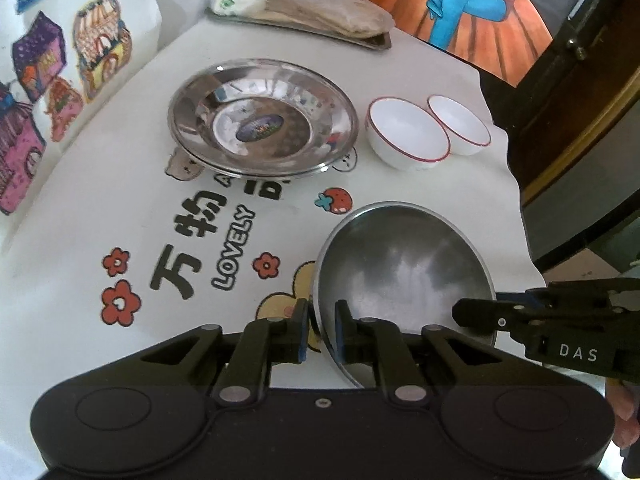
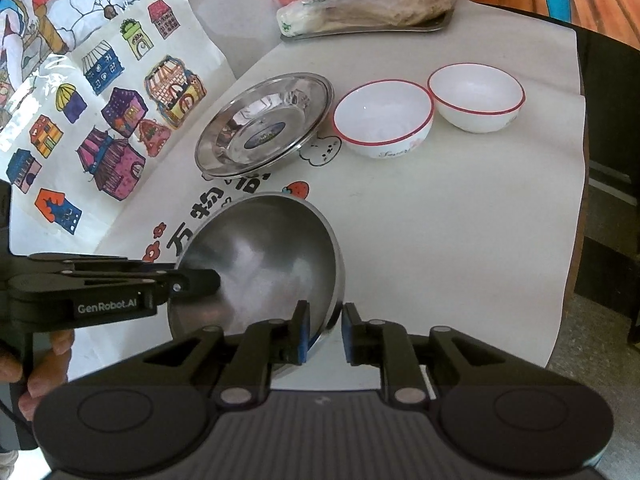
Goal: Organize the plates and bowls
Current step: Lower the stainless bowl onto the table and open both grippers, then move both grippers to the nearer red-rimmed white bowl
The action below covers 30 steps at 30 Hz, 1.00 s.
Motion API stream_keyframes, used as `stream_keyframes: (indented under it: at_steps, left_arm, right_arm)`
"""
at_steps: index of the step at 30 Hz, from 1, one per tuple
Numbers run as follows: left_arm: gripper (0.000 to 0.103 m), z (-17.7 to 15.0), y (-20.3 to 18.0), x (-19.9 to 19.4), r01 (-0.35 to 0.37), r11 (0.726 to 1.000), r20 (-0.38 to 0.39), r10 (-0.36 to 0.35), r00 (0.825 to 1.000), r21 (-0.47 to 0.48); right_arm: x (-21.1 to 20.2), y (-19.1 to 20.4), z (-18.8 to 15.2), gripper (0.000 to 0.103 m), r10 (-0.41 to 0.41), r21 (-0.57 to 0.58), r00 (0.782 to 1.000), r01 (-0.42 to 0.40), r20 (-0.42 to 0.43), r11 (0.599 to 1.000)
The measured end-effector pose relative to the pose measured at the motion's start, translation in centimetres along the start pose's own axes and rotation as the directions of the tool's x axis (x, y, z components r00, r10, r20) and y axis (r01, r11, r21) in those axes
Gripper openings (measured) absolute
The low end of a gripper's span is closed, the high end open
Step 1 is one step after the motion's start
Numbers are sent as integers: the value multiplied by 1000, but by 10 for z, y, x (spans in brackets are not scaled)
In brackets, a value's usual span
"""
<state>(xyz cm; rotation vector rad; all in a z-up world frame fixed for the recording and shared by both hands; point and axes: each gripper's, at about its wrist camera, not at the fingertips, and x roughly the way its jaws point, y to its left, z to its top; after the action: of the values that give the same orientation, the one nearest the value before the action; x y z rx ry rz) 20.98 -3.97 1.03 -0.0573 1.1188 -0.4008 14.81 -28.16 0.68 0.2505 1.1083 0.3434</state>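
A dull steel bowl [image 1: 404, 276] [image 2: 268, 264] is near the table's front edge, tilted. My left gripper [image 1: 322, 330] has its fingers either side of the bowl's left rim, narrowly apart and close on it. My right gripper [image 2: 325, 334] straddles the bowl's right rim with a small gap on the outer side. Each gripper shows in the other's view: the right one [image 1: 476, 316], the left one [image 2: 200, 280]. A shiny steel plate [image 1: 262, 118] [image 2: 266, 124] lies behind. Two white red-rimmed bowls [image 1: 406, 132] [image 1: 460, 124] [image 2: 384, 118] [image 2: 476, 94] stand right of it.
A metal tray [image 1: 372, 40] [image 2: 436, 24] with bagged food sits at the back. Drawings of houses [image 1: 36, 80] [image 2: 112, 120] hang on the left. The table's right edge [image 1: 516, 200] [image 2: 580, 200] drops to a dark floor. The cloth [image 1: 120, 200] has printed lettering.
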Motion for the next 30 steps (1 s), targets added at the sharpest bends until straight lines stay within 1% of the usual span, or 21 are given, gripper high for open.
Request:
stream_keyframes:
  at_steps: [1,4,5,6,7,8,9,12,14,15,16,18,19,20,22,23,25,27,30]
  left_arm:
    - [15,0,1,0,5,1000,5,-5,1000,3]
    - [21,0,2,0,32,999,18,-32,999,14]
    - [28,-1,3,-1,40,999,23,-40,999,17]
    - [32,-2,4,-2,42,999,29,-42,999,25]
    - [40,-4,5,-3,41,999,35,-42,998,33]
    - [46,-5,7,-5,42,998,45,-43,998,38]
    - [49,-7,10,-8,46,998,59,-49,997,46]
    - [55,-10,18,-19,60,996,113,-67,991,65]
    - [63,-8,24,-28,59,995,167,-70,983,75]
    - [65,-4,26,-32,46,995,205,-63,977,86]
    - [67,1,27,-36,30,995,243,-52,969,95]
    - [71,14,28,-42,23,993,299,-57,952,118]
    - [77,21,27,-44,25,991,323,-66,944,130]
    - [84,28,26,-45,25,989,347,-74,935,143]
    - [90,46,22,-44,21,984,385,-89,919,176]
    - [93,57,18,-41,21,980,391,-99,915,199]
    - [99,78,9,-33,21,970,390,-117,913,241]
    - [101,96,3,-22,18,962,390,-128,912,273]
    - [102,122,-8,1,30,947,356,-149,922,319]
  right_arm:
    - [0,-1,0,23,5,2,1000,-5,2,1000]
    - [-1,-3,-2,29,24,0,1000,-24,13,1000]
    - [-2,-3,-2,35,26,-6,999,-26,22,1000]
    - [-4,-3,-2,39,26,-15,999,-25,32,1000]
    - [-6,-4,-2,41,25,-23,999,-24,41,999]
    - [-7,-5,-2,47,25,-26,999,-24,49,999]
    - [-9,-7,-1,53,28,-26,998,-26,57,999]
    - [-17,-17,2,62,34,-13,995,-33,94,999]
    - [-20,-26,9,65,36,4,993,-37,114,999]
    - [-21,-30,12,68,35,14,992,-37,122,999]
    - [-23,-34,17,69,33,25,991,-37,131,999]
    - [-24,-41,25,79,31,44,988,-38,151,998]
    - [-25,-43,30,82,30,54,986,-40,163,998]
    - [-25,-47,35,87,33,66,984,-45,178,997]
    - [-24,-51,42,90,39,82,978,-57,204,995]
    - [-22,-54,47,92,40,93,976,-61,215,994]
    - [-18,-59,55,94,36,110,971,-64,235,992]
    - [-11,-64,62,96,34,136,967,-71,253,988]
    - [1,-73,71,98,51,172,962,-100,269,980]
